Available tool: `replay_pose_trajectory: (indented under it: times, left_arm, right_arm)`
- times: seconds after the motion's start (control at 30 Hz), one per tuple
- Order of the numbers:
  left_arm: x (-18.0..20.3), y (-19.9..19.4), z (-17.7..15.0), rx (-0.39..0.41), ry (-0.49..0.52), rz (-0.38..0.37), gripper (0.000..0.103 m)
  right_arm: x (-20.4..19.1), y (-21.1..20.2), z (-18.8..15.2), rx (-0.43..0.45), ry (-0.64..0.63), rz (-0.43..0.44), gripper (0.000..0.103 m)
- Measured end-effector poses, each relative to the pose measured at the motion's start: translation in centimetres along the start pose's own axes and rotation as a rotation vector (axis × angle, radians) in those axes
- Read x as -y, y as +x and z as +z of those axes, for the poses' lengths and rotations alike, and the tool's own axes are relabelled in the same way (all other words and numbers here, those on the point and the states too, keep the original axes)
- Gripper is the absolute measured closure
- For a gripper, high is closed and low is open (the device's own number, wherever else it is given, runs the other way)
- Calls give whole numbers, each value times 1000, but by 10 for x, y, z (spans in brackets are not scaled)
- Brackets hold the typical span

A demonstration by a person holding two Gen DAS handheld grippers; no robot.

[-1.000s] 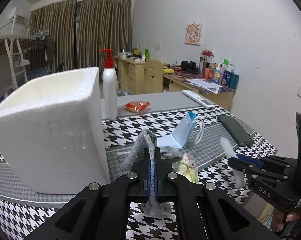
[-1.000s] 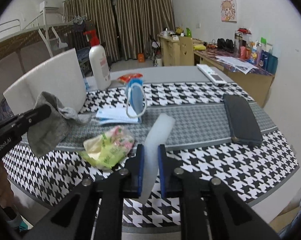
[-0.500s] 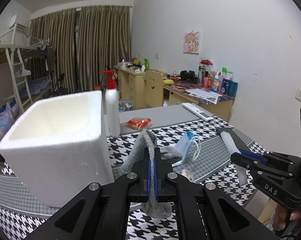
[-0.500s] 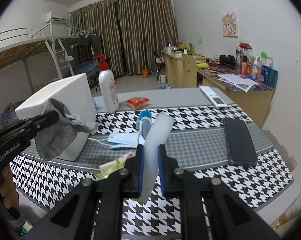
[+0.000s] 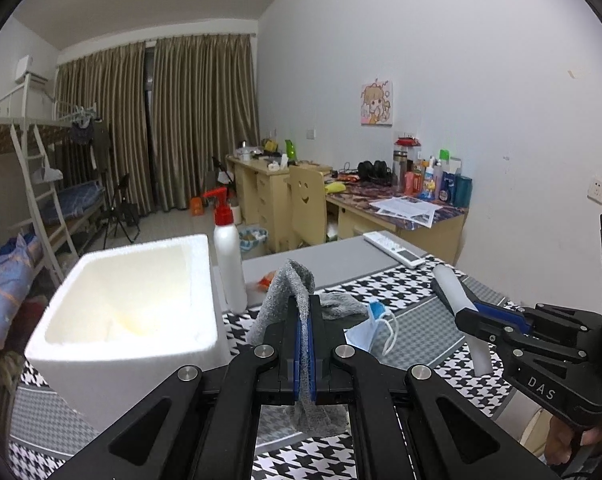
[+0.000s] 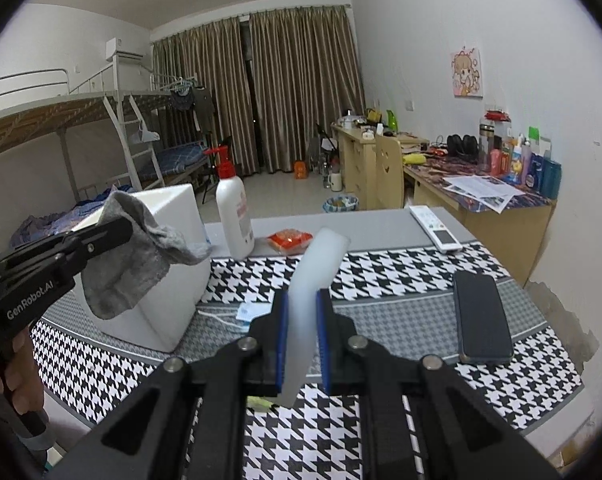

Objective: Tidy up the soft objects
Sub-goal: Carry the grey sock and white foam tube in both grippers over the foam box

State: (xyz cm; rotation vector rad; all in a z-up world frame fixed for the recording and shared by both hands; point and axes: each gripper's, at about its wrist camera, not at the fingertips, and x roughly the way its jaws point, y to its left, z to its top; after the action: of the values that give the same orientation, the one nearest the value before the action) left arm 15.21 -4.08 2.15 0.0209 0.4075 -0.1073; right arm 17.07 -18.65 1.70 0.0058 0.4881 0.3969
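The left gripper [image 5: 304,332], marked "GenRobot.AI", had its jaws squeezed tight on a grey sock [image 5: 291,288], held up above the bench [image 6: 401,276] beside the white foam box [image 5: 129,308]. The right gripper [image 6: 302,320], marked "DAS", had its jaws clamped on a white foam strip [image 6: 315,276] over the bench's front edge.

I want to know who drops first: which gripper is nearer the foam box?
Left. The left gripper, shut on the grey sock, hangs right beside the foam box. The right gripper, holding the white foam strip, sits farther off over the tablecloth.
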Motion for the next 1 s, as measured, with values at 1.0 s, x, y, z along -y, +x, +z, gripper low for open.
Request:
replay_pose_trajectory:
  times: [1.0]
  left_arm:
    - [-24,-21,44,131,3,76,101]
  right_arm:
    - [-25,3,45,96,-60,90,86]
